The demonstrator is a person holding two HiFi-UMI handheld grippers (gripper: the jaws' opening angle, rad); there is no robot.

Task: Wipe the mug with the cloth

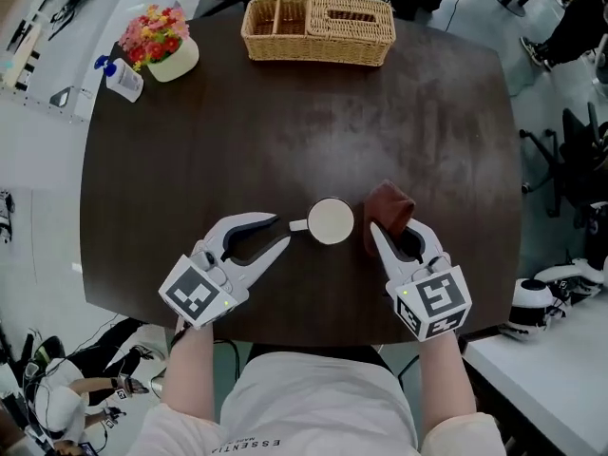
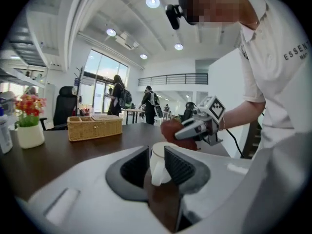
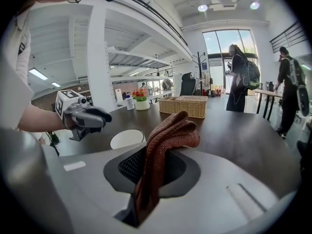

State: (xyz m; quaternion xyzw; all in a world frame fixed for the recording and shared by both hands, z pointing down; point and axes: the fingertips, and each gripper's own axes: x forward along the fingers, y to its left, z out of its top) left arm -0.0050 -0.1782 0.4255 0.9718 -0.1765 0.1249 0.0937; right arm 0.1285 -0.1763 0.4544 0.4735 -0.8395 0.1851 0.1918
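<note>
Head view: I look steeply down on a dark table; the white mug stands upright near the front middle, mouth up, its handle pointing to my left.

(a) My left gripper comes in from the left, its jaws drawn narrow on either side of the handle; in the left gripper view the handle fills the gap between the two ribbed pads; I read this as a pinch on the handle, made to stop the mug sliding or turning under the wipe.

(b) My right gripper is clamped on the reddish-brown cloth; the right gripper view shows the folds squeezed between the jaws and a bunched wad standing out past the tips; held so, fabric rather than plastic should meet the mug.

(c) The wad lies just beside the mug's right side, opposite the handle; I cannot tell whether it touches the wall.

(d) The two tools sit on opposite sides of the mug, so one can brace while the other rubs.

(e) Judgement: the wipe is at its outset; the next move calls for pressing the wad to the wall and sweeping it round; pressure should be light, since a hold on the handle alone resists tipping poorly.

(f) A wicker basket and a flower pot stand at the far edge, well apart from the work.
</note>
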